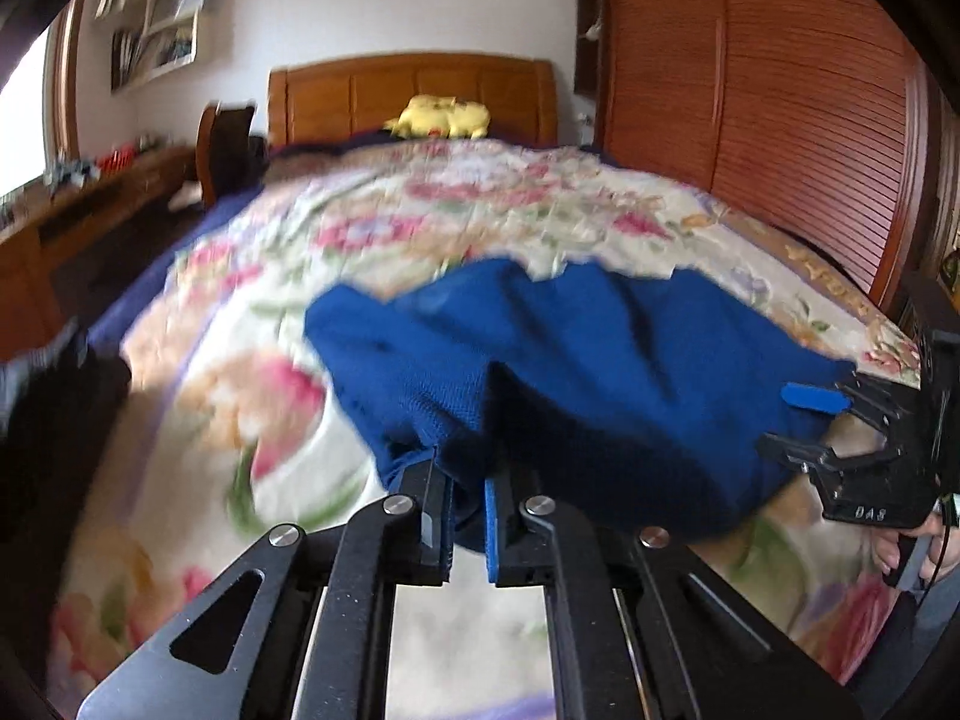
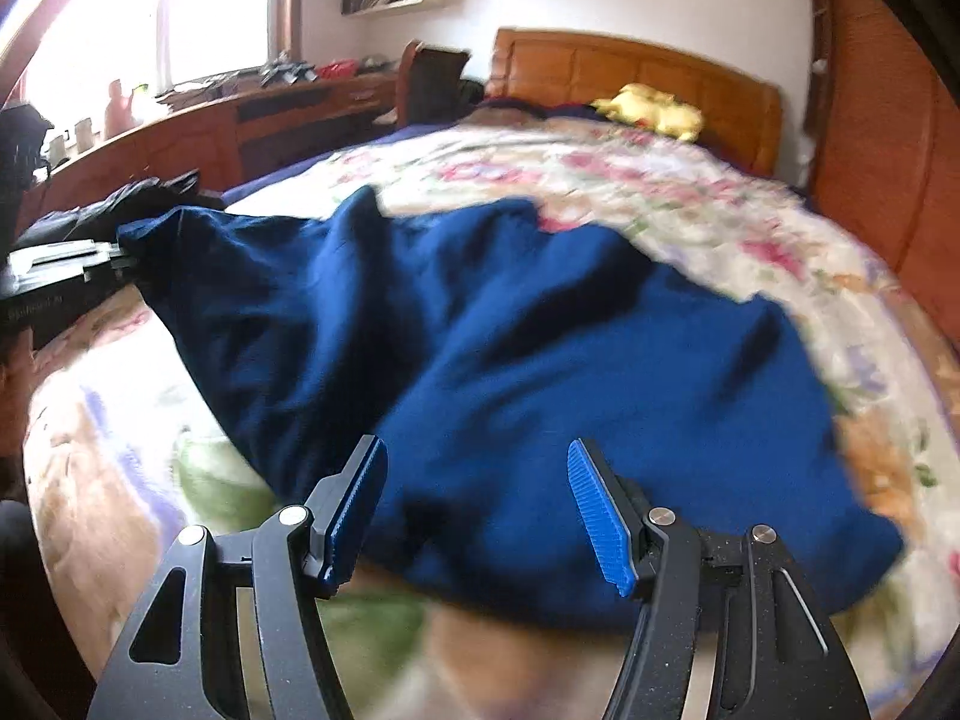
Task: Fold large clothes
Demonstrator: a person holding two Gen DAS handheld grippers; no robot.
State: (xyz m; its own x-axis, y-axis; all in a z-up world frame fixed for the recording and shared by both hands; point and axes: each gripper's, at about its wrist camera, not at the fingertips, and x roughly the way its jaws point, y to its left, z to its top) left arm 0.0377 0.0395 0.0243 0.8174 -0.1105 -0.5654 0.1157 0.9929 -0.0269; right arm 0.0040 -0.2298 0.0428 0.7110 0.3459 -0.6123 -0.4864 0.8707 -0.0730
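Where black claw (image 1: 840,426) shows: "DAS" lettering.

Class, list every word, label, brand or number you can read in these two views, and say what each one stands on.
"DAS": on the black body of the right hand-held gripper, seen in the left wrist view.
Faint print on the black body of the left hand-held gripper, at the left edge of the right wrist view: too blurred to read.
Books on the wall shelf: too small and blurred to read.
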